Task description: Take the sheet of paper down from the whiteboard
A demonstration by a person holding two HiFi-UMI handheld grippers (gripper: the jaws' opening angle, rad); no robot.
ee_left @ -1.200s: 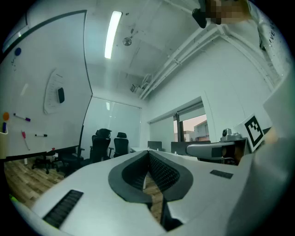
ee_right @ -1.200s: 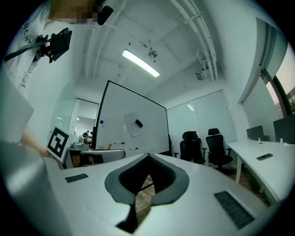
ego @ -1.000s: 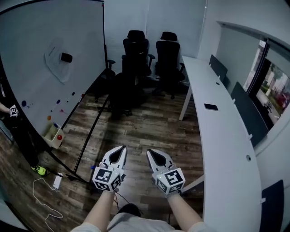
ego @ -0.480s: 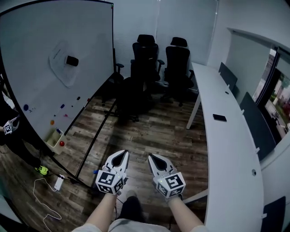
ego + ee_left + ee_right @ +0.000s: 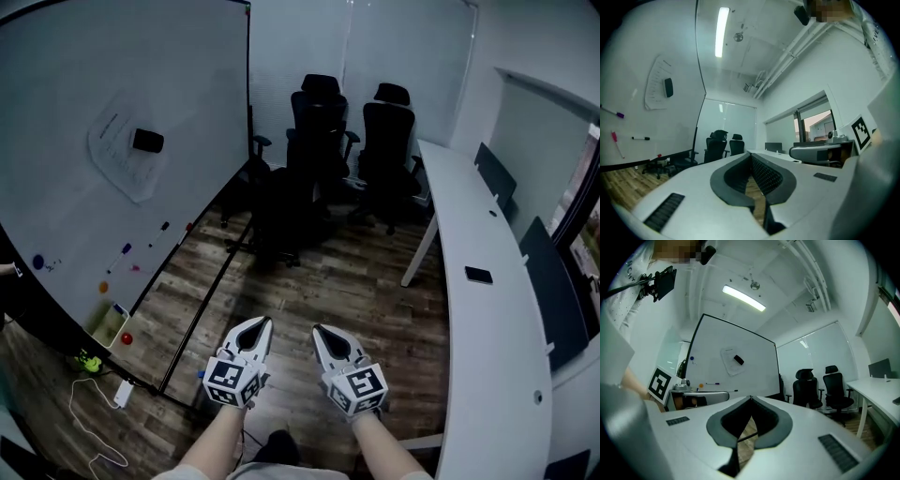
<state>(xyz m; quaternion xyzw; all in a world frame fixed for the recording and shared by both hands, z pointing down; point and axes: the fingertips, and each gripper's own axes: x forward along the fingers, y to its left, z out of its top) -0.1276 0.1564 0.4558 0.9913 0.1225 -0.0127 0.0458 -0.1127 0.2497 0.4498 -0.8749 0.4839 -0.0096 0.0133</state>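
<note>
Left hand-held gripper (image 5: 262, 324) and right hand-held gripper (image 5: 319, 331) pressed together, empty; print on sheet of paper (image 5: 120, 159) illegible.

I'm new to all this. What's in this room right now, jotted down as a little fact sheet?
room: office with a wooden floor
whiteboard: stands at the left
paper: on the whiteboard, a black block on top of it
left gripper: shut, empty, well short of the whiteboard
right gripper: shut, empty, beside the left gripper
chairs: black, at the far wall
desk: long, white, at the right
task: paper not yet taken down
</note>
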